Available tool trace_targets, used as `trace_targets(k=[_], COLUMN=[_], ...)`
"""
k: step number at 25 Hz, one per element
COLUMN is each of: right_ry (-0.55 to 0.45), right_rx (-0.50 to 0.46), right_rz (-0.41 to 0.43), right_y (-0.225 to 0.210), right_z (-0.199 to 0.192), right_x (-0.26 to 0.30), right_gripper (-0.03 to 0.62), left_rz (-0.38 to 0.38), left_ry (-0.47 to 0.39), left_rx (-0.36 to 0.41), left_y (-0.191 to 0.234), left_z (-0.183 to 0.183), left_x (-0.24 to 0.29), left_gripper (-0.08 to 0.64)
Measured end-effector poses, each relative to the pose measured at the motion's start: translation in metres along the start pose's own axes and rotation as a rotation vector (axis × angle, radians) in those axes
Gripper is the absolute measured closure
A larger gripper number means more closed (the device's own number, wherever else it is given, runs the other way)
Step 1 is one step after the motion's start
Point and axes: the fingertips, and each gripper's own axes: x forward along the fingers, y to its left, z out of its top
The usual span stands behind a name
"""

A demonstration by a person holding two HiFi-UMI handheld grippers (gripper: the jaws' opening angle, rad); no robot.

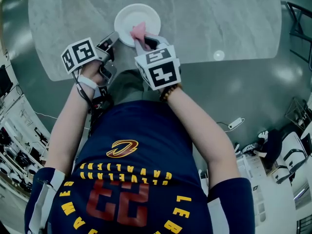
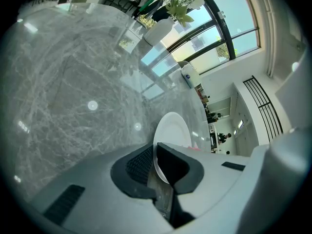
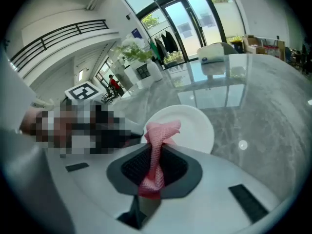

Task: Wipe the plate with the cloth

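Note:
A white plate (image 1: 141, 14) rests near the front edge of the grey marble table (image 1: 219, 18). My left gripper (image 1: 110, 42) holds its left rim: in the left gripper view the plate (image 2: 171, 129) has its edge pinched in the left gripper (image 2: 155, 162). My right gripper (image 1: 149, 42) is shut on a pink cloth (image 1: 138, 30) whose free end lies over the plate's near side. In the right gripper view the cloth (image 3: 160, 136) rises twisted from the right gripper (image 3: 155, 167) in front of the plate (image 3: 197, 126).
A potted plant in a white vase (image 2: 158, 30) and a white bottle with a blue cap (image 2: 188, 75) stand at the table's far side. A white box (image 3: 213, 52) sits further back. Dark chairs (image 1: 298, 21) stand on the floor at right.

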Motion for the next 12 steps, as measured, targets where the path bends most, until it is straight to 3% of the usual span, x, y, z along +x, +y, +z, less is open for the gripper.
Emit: trace_targets(k=[6,12], right_ry=[0.081,0.097], right_rx=[-0.089,-0.063], right_rz=[0.084,0.059], right_y=[0.043,0.026], right_z=[-0.015,-0.021], right_x=[0.033,0.036], right_gripper=[0.552,0.552], left_rz=[-0.003,-0.008], left_ry=[-0.003,0.008], left_rx=[-0.007,0.012], left_y=[0.001,0.005], left_z=[0.001,0.0], left_x=[0.002,0.003], left_gripper=[0.531,0.531])
